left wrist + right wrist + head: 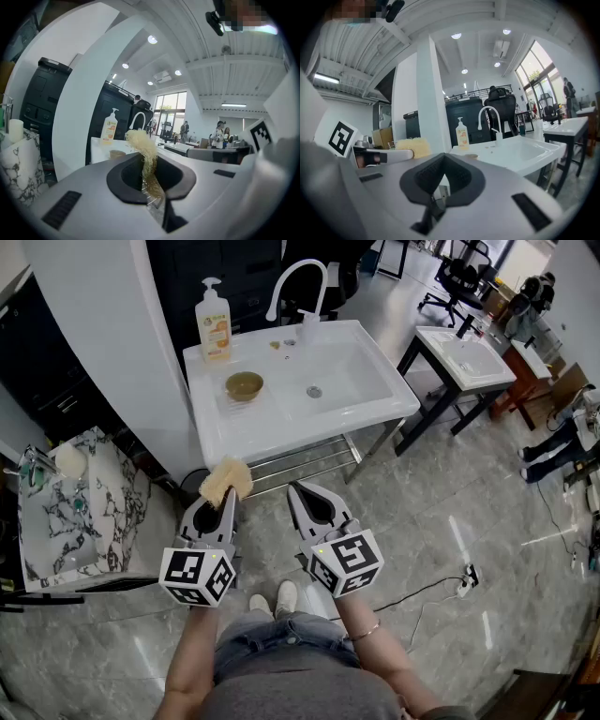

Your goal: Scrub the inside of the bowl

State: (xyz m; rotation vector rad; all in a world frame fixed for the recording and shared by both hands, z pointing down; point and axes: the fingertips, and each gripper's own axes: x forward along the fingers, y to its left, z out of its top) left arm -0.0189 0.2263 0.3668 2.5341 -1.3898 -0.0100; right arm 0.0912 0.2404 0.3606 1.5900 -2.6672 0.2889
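Note:
A small brown bowl (244, 385) sits on the left ledge of the white sink (375, 404), well ahead of both grippers. My left gripper (225, 493) is shut on a pale yellow fibrous scrubber (226, 481), which sticks out past its tips. The left gripper view shows the scrubber (143, 145) pinched between the jaws, with the bowl (116, 153) far beyond it. My right gripper (300, 493) is beside the left one, shut and holding nothing (440, 187). In the right gripper view the bowl (471, 156) is small on the sink's edge.
An orange soap bottle (213, 322) and a curved faucet (298, 282) stand at the back of the sink. A marble-patterned basin (75, 502) is at left and a second white sink (464, 357) at right. A cable and power strip (466, 577) lie on the floor.

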